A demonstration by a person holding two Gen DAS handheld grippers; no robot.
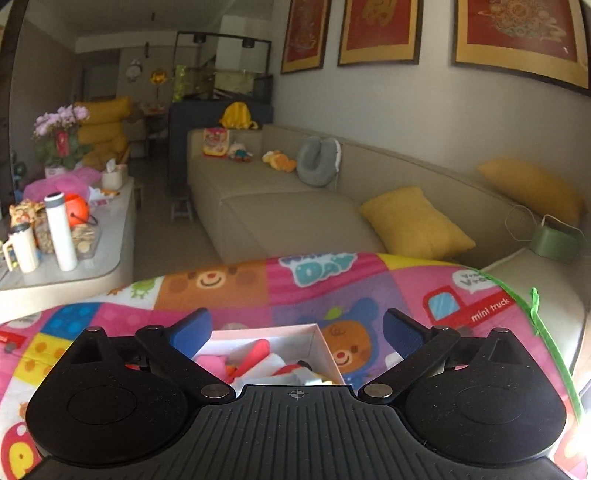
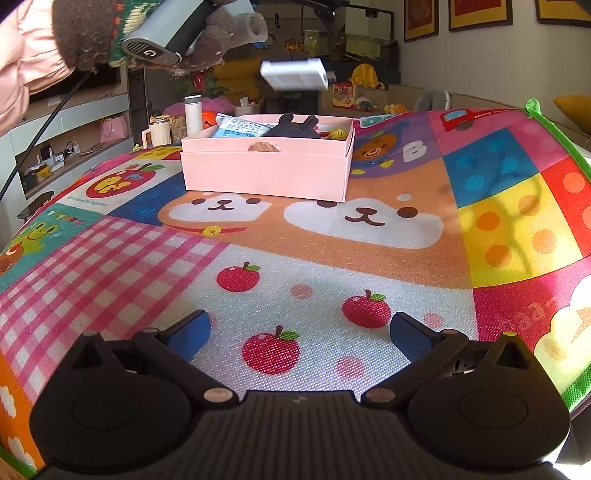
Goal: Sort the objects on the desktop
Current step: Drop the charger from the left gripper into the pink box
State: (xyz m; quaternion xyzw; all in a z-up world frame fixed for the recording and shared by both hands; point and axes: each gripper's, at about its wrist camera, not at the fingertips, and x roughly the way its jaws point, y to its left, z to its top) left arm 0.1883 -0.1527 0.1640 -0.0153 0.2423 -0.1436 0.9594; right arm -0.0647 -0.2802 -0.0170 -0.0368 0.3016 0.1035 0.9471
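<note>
A pink cardboard box (image 2: 266, 173) stands on the colourful cartoon play mat (image 2: 369, 266). Inside it lie a blue-and-white packet (image 2: 240, 129), a dark plush thing with ears (image 2: 295, 127) and a small yellow item (image 2: 338, 133). A blurred white rectangular object (image 2: 293, 74) is in the air above the box, with nothing seen holding it. A gloved hand (image 2: 88, 33) holds the left gripper's handle at the upper left. My left gripper (image 1: 297, 330) is open above the box (image 1: 327, 350), nothing between its blue pads. My right gripper (image 2: 299, 332) is open low over the mat's apple pattern, well short of the box.
Left of the mat stands a low side table (image 1: 110, 240) with a white bottle (image 1: 61, 232), a mug, an orange bucket and potted flowers. Beyond the mat's far edge is a beige sofa (image 1: 280, 206) with yellow cushions. The mat's green border (image 1: 533, 306) marks its right edge.
</note>
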